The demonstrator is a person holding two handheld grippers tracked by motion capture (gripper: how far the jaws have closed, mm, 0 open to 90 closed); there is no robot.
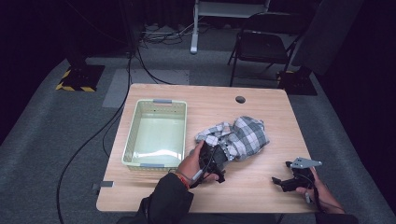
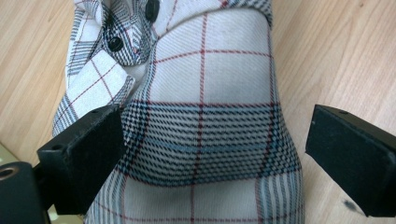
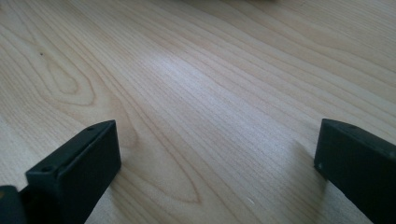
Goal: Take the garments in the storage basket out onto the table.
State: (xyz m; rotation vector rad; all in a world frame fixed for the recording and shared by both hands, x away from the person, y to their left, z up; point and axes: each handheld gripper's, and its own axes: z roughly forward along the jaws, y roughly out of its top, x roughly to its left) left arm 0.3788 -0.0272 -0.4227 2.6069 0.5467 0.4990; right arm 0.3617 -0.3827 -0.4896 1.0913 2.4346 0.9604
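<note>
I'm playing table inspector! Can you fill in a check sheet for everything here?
Surface: wooden table, bare grain under the right gripper.
Job's things: checked shirt crumpled mid-table; pale green basket to its left, nothing in it.
Clutter: nothing seen.
Grippers: left gripper open, jaws either side of the shirt; right gripper open, over bare wood.
Cables: black cables on the floor, left.
Surroundings: grey carpet, folding chair behind the table.

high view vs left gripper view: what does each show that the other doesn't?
High view alone: the pale green basket, the right gripper near the table's front right, and both hands. Left gripper view alone: black buttons, thin red lines in the weave, and the jaws standing open either side of a fold. Shared: the plaid shirt, the left gripper, and the wooden table.
</note>
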